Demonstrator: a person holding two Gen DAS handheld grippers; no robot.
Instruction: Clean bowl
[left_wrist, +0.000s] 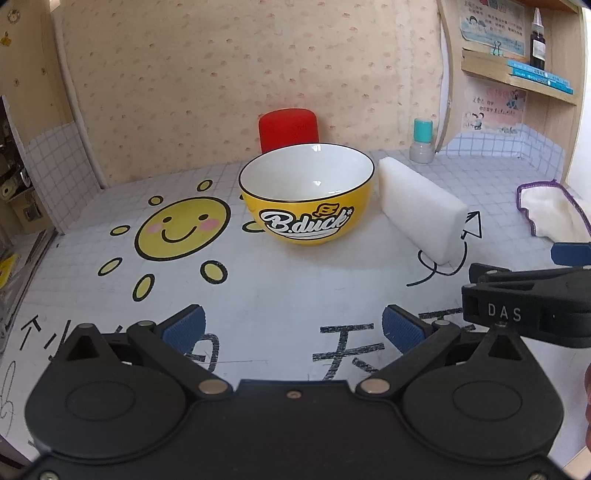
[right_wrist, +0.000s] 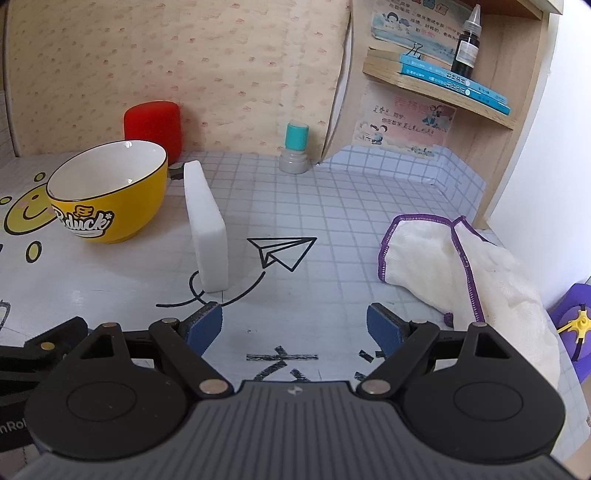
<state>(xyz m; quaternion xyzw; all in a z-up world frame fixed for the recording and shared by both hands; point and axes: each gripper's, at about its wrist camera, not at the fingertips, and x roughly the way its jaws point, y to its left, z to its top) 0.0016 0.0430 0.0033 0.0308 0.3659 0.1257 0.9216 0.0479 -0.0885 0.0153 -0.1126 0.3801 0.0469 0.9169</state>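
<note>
A yellow bowl (left_wrist: 308, 195) with a white inside and "B.duck" lettering stands upright on the table, also seen at the left as the bowl (right_wrist: 107, 192). A white sponge block (left_wrist: 421, 208) stands on its edge just right of it; the sponge (right_wrist: 206, 225) is ahead and left of my right gripper. My left gripper (left_wrist: 293, 328) is open, well short of the bowl, nothing between its blue pads. My right gripper (right_wrist: 295, 326) is open too and holds nothing. Part of the right gripper (left_wrist: 528, 306) shows at the right edge of the left wrist view.
A cream cloth with purple trim (right_wrist: 469, 273) lies at the table's right edge. A red cup (left_wrist: 288, 129) stands behind the bowl, a teal-capped bottle (right_wrist: 294, 147) near the back wall. A wooden shelf (right_wrist: 443, 85) with books and a dark bottle hangs at the right.
</note>
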